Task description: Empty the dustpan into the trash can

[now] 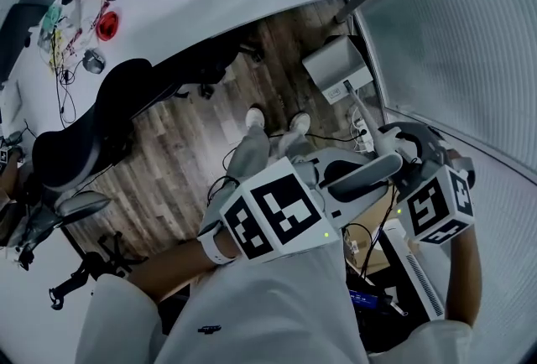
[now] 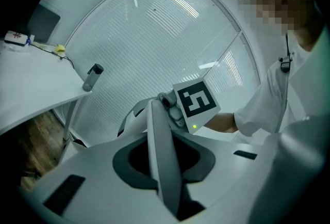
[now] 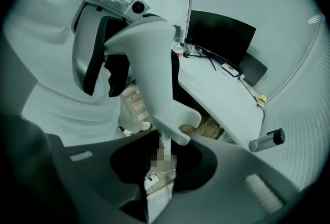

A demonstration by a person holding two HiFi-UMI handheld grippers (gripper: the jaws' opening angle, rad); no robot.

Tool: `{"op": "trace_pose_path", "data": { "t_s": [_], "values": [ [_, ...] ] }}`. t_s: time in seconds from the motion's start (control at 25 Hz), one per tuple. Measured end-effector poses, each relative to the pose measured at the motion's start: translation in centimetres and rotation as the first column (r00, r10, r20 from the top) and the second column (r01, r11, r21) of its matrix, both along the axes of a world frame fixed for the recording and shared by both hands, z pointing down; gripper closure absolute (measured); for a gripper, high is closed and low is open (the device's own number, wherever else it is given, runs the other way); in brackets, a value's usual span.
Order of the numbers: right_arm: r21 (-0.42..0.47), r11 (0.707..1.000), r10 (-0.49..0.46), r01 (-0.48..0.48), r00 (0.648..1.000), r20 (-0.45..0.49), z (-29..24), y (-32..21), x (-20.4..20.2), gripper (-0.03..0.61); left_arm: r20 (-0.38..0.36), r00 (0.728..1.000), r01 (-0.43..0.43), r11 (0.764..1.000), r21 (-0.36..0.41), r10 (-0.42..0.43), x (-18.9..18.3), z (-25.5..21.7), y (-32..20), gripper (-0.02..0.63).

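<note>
Handle [image 2: 158,114] between tongs [image 2: 164,140], left gripper view only

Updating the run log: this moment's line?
left gripper: shut on dustpan handle | right gripper: shut on dustpan handle | hold: opposite ends

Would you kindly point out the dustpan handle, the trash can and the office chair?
dustpan handle [image 2: 161,158], left gripper view, middle of the white shaft.
trash can [image 1: 332,60], head view, its pale upper side.
office chair [image 1: 91,126], head view, black upholstery.
</note>
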State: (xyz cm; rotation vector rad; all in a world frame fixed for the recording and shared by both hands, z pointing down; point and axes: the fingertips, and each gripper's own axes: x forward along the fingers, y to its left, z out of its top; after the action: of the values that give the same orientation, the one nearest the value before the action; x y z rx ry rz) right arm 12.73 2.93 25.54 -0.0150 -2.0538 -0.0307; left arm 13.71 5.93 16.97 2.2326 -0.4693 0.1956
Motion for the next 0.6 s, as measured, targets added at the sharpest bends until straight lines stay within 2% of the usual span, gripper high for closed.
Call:
{"op": "trace_pose_path", "data": {
  "t_s": [0.4, 0.6],
  "values": [
    [-0.040, 0.999, -0.012, 0.016, 0.995, 0.097, 1.7, 2.4, -5.3, 0.495, 0.091, 0.996, 0.028, 0.999, -0.038, -0.024, -4.5, 1.7, 2.0, 0.555],
    [-0.055, 0.999, 0.007, 0.000, 0.992, 0.129, 3.5, 2.8, -7.4, 0.495, 0.132, 0.991, 0.015, 0.999, -0.051, -0.009, -6.5, 3.6, 2.2, 0.554]
  ]
}}
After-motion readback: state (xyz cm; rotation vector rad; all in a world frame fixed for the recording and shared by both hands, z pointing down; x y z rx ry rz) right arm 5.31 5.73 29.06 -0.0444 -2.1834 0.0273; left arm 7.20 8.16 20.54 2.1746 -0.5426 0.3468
